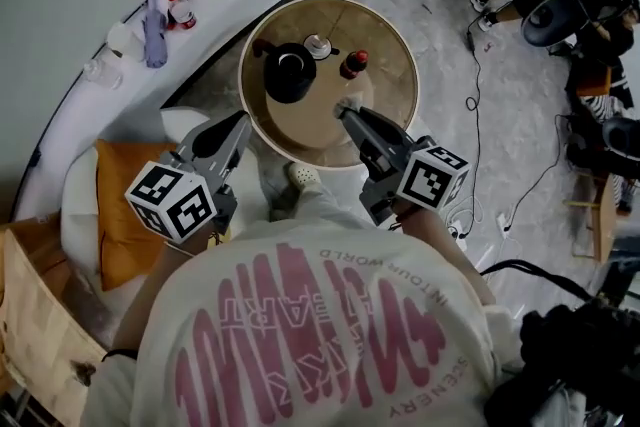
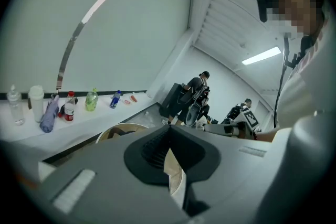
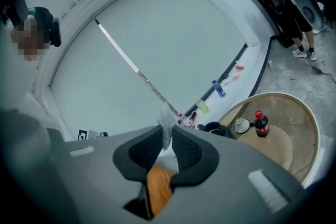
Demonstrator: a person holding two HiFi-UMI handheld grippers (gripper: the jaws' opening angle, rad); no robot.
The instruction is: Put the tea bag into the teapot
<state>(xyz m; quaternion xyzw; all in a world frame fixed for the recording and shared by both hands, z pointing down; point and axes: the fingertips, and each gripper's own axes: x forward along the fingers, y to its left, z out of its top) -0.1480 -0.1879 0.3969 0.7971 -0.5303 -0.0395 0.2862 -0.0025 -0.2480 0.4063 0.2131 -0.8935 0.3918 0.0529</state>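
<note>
The tea bag is pinched between the jaws of the right gripper, in the air over the near part of the round table. The black teapot stands on this table, apart from the bag. The left gripper is beside the table edge, with its jaws together and empty.

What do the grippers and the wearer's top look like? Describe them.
Left gripper and right gripper: grey bodies, black ribbed fingers, each bearing a white cube of black square markers. The person wears a white shirt with pink lettering.
</note>
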